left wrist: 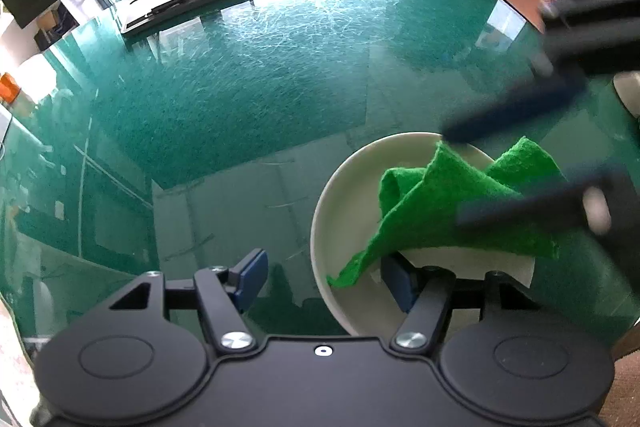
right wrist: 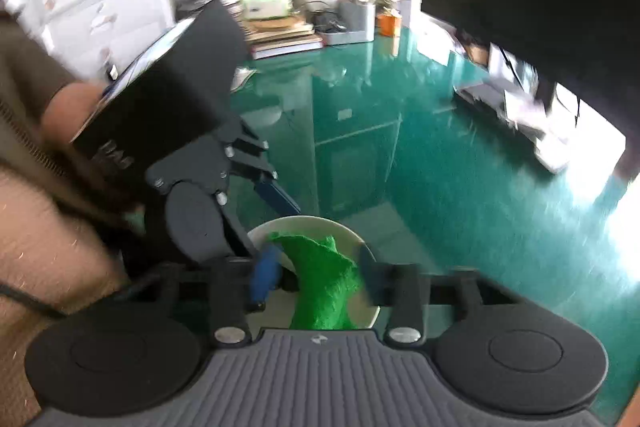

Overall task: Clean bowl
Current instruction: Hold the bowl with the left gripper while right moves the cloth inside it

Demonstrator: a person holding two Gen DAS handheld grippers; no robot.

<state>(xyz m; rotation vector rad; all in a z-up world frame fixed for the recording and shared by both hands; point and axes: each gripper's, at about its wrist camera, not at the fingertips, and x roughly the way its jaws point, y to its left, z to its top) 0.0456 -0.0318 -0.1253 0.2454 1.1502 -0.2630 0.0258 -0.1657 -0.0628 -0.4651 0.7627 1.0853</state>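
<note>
Bowl sits on the green desk at lower right. Left tool straddles its rim, jaws apart, to steady it; right tool pinches the cloth for wiping.

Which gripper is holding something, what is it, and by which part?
The right gripper pinches the green cloth near one end; the left gripper holds nothing.

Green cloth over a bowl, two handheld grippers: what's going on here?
A person is cleaning a white bowl on a green glass table. The right gripper is shut on a green cloth and holds it over the bowl. The left gripper straddles the bowl's rim, its jaws open.
</note>
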